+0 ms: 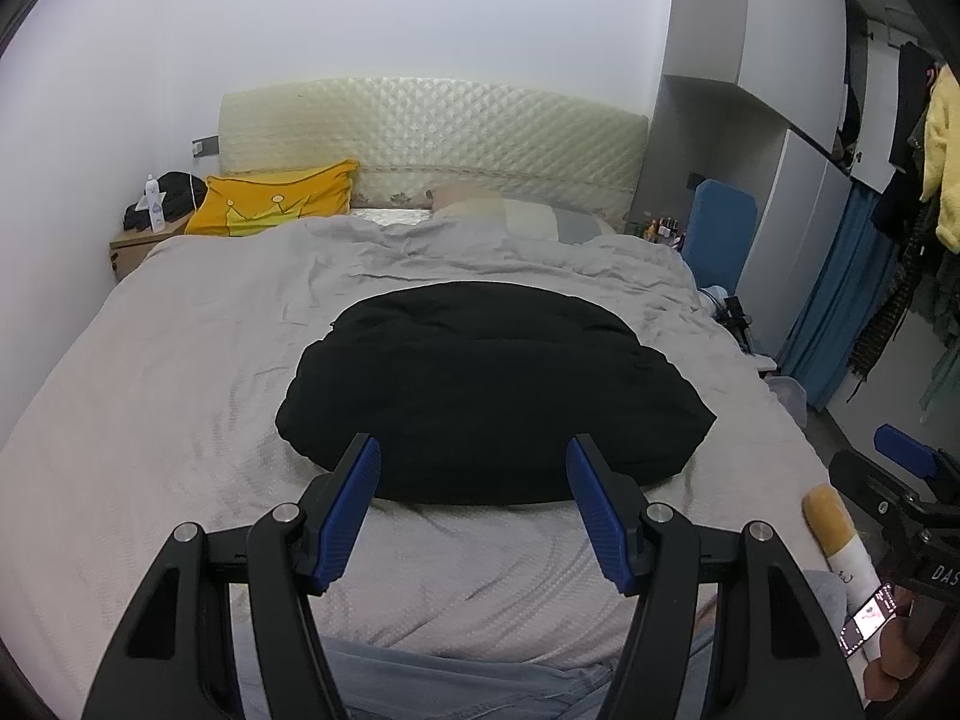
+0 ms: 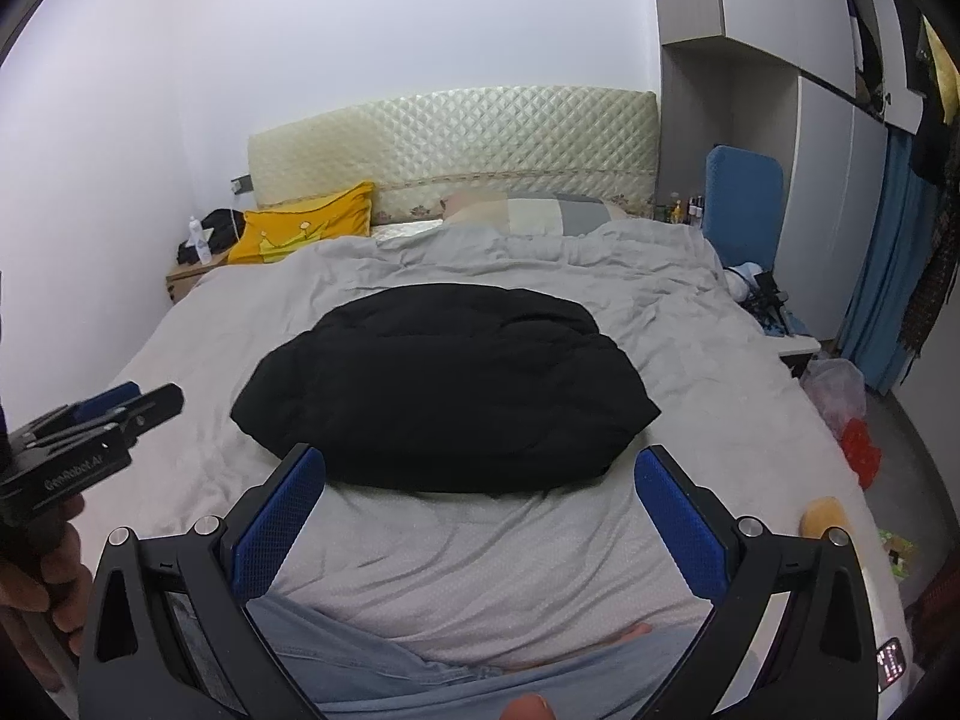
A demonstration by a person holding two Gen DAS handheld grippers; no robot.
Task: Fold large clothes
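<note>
A black padded garment [image 1: 480, 390] lies bundled into a rounded, folded heap in the middle of the grey bed cover [image 1: 180, 390]. My left gripper [image 1: 473, 445] hovers just short of the heap's near edge, open, with nothing between its blue pads [image 1: 354, 510]. In the right wrist view the same garment [image 2: 444, 390] sits straight ahead. My right gripper [image 2: 478, 454] stands wide open before the garment's front edge and holds nothing. The left gripper [image 2: 135, 399] shows at that view's left side, and the right gripper [image 1: 906, 453] shows at the far right of the left wrist view.
A yellow crown pillow [image 1: 276, 204] and a quilted headboard [image 1: 432, 132] are at the bed's far end, beside a nightstand [image 1: 138, 246] with a bottle. A person's jeans-clad legs [image 2: 372, 660] rest on the near edge. A tan-and-white soft toy [image 1: 837, 534], a phone [image 1: 867, 621], a blue panel [image 2: 744, 210], wardrobes and floor bags [image 2: 840, 396] line the right.
</note>
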